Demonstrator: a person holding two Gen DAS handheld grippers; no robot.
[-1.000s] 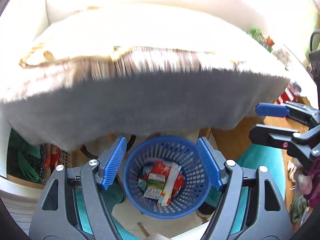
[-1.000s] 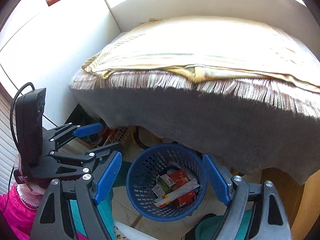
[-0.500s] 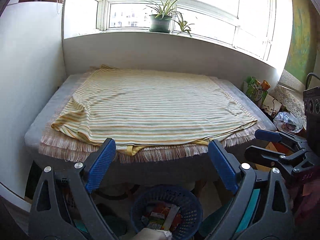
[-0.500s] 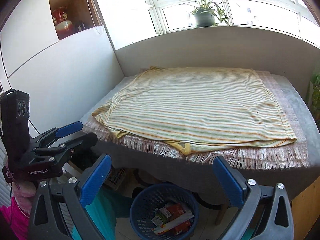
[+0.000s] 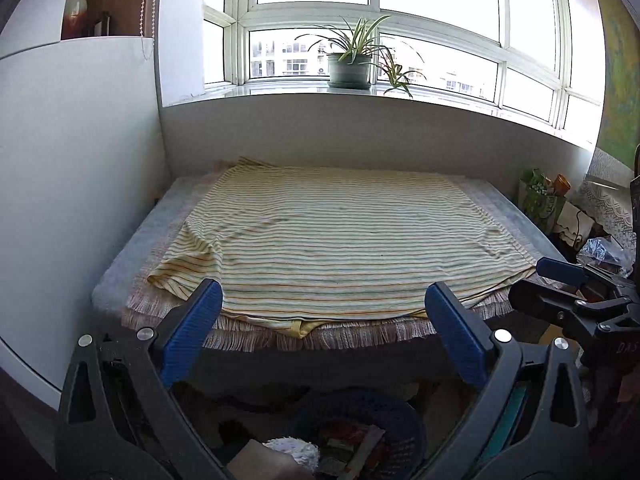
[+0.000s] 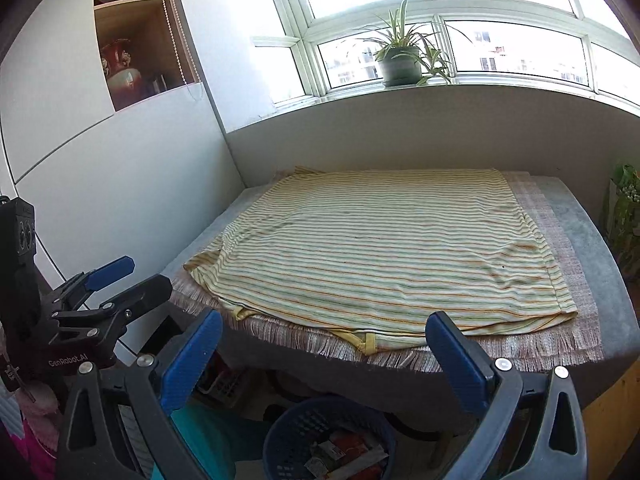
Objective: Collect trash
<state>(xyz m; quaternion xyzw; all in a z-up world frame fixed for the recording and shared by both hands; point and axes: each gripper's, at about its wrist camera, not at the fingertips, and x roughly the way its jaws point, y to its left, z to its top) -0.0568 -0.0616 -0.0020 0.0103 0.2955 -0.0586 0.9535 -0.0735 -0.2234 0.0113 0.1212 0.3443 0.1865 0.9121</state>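
Note:
A blue mesh basket (image 6: 296,424) stands on the floor under the table's near edge, with red, white and green wrappers (image 6: 344,454) lying in it. In the left wrist view the same basket (image 5: 384,408) is dim at the bottom edge. My left gripper (image 5: 322,296) is open with nothing between its blue pads, and it hangs above the basket facing the table top. My right gripper (image 6: 324,320) is open and empty too, at about the same height. Each gripper shows at the side of the other's view.
A yellow striped cloth (image 5: 340,248) covers a fringed mat on the grey table (image 6: 580,216). White cabinet panels (image 5: 80,184) close the left side. A potted plant (image 5: 350,66) sits on the windowsill. Bags and clutter (image 5: 544,200) stand at the right of the table.
Both grippers rose and tilted up, from looking down into the basket to looking across the table top. The basket slid to the bottom of both views. Both pairs of jaws spread wider.

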